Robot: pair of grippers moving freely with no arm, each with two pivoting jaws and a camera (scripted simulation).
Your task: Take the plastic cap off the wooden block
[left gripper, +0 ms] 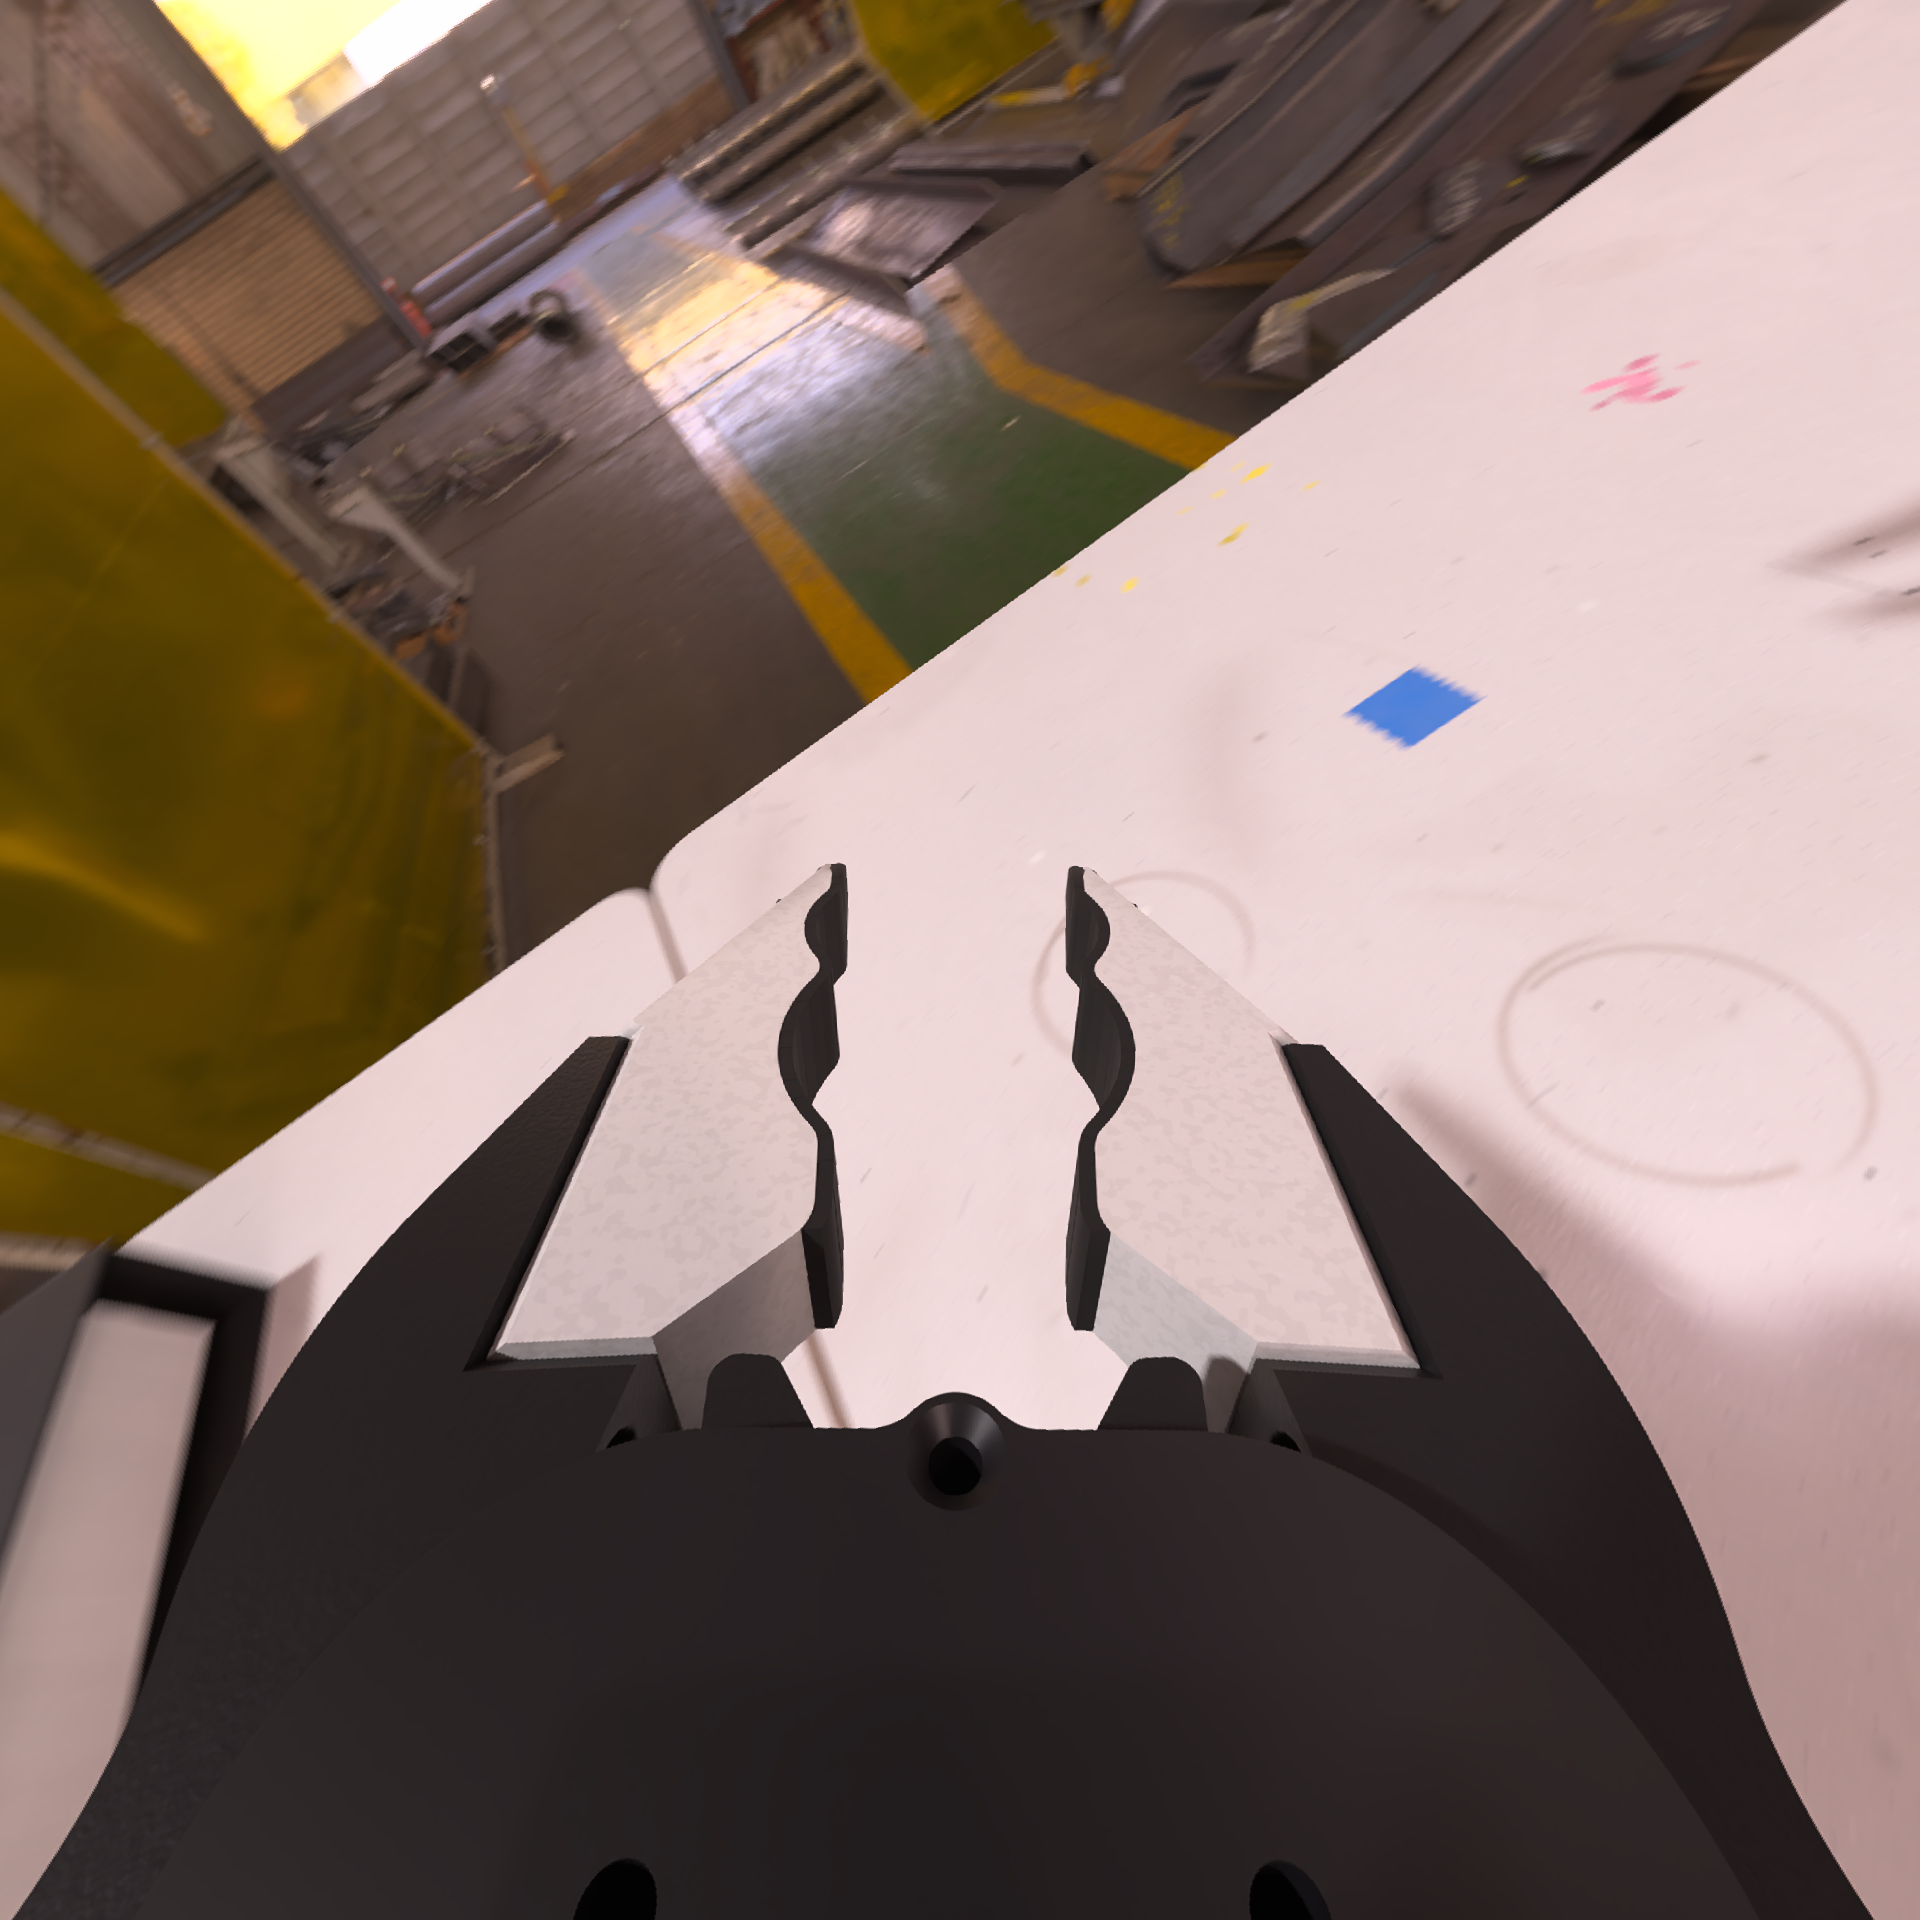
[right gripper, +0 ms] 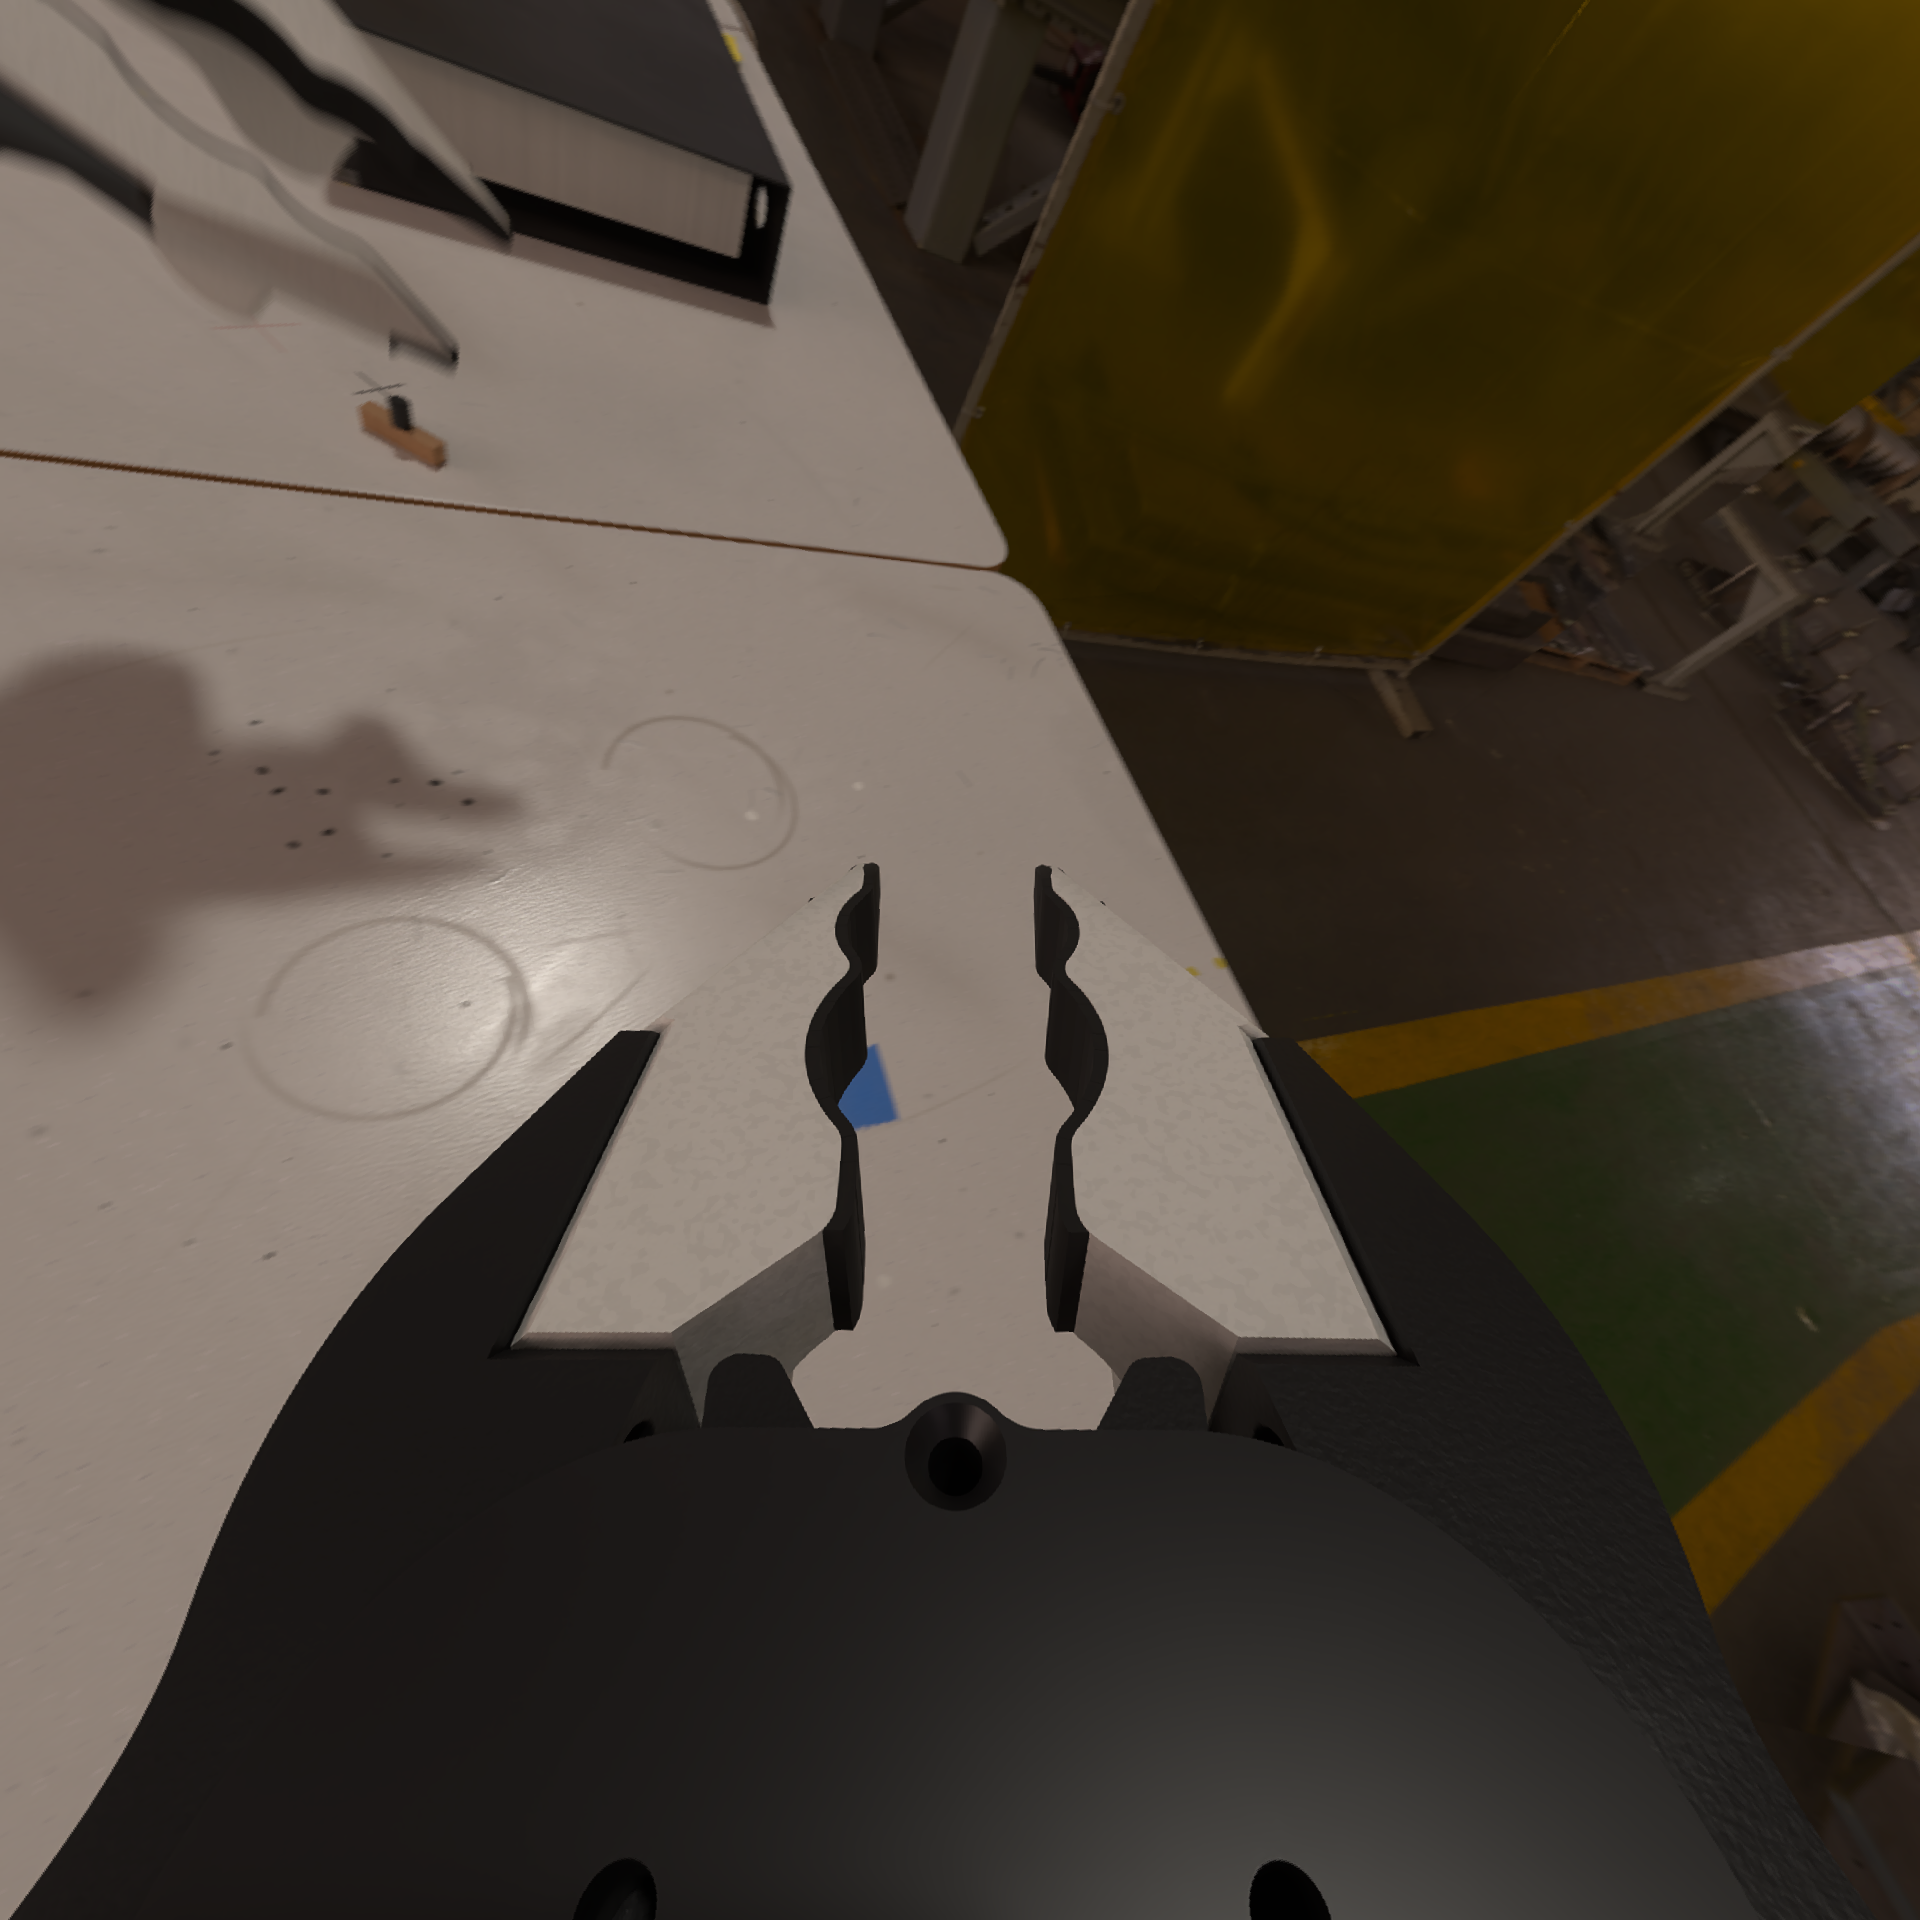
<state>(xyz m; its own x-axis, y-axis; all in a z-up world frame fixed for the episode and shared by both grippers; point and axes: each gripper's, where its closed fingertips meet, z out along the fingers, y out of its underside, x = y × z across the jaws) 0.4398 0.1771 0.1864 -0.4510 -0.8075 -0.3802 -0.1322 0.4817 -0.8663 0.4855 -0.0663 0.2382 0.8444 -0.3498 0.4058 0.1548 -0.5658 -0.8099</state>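
In the right wrist view a small wooden block (right gripper: 407, 436) lies on the white table (right gripper: 623, 644) far off at the upper left, with a small black cap (right gripper: 397, 411) standing on it. The left gripper shows blurred just above the block, its fingertips (right gripper: 421, 348) close to it. My right gripper (right gripper: 956, 883) is open and empty, far from the block, over the table's near part. In the left wrist view my left gripper (left gripper: 956, 883) is open and empty over the table (left gripper: 1455, 831); the block does not show there.
A black and white box (right gripper: 623, 156) lies on the table beyond the block; its corner shows in the left wrist view (left gripper: 125, 1382). A blue square mark (left gripper: 1413, 707) sits on the table, also under my right gripper (right gripper: 871, 1091). The table edge (right gripper: 1122, 748) runs to the right.
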